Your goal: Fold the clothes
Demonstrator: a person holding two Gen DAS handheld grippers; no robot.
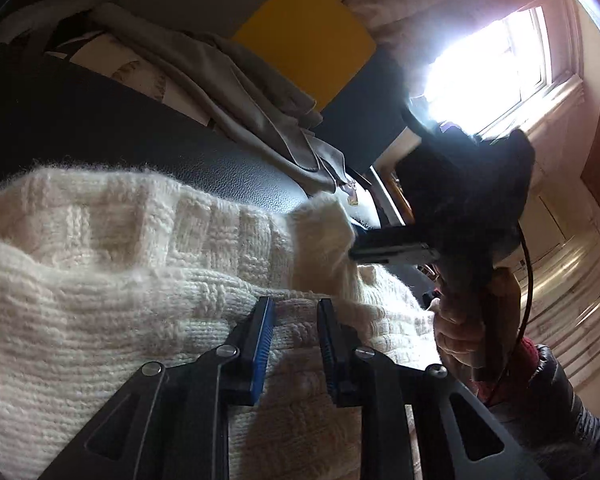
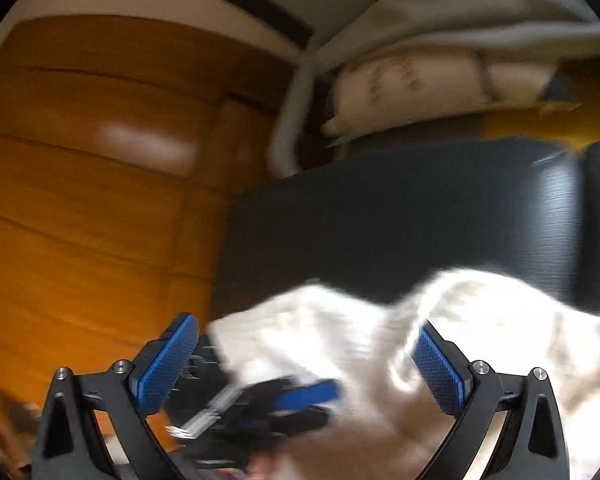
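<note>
A cream knitted sweater (image 1: 112, 280) lies bunched on a dark leather surface (image 1: 220, 168). My left gripper (image 1: 294, 308) is shut on a fold of the sweater, its blue pads pinching the knit. In the left wrist view my right gripper (image 1: 354, 250) shows from the side at the sweater's right edge, held by a hand. In the right wrist view my right gripper (image 2: 308, 332) is open wide above the sweater (image 2: 480, 320), with nothing between the pads. The left gripper (image 2: 300, 396) appears blurred below it.
A grey garment (image 1: 236, 92) and a yellow panel (image 1: 308, 40) lie behind the leather surface. A bright window (image 1: 488, 68) is at the upper right. In the right wrist view an orange wooden wardrobe (image 2: 92, 184) fills the left, and pale pillows (image 2: 412, 80) are at the top.
</note>
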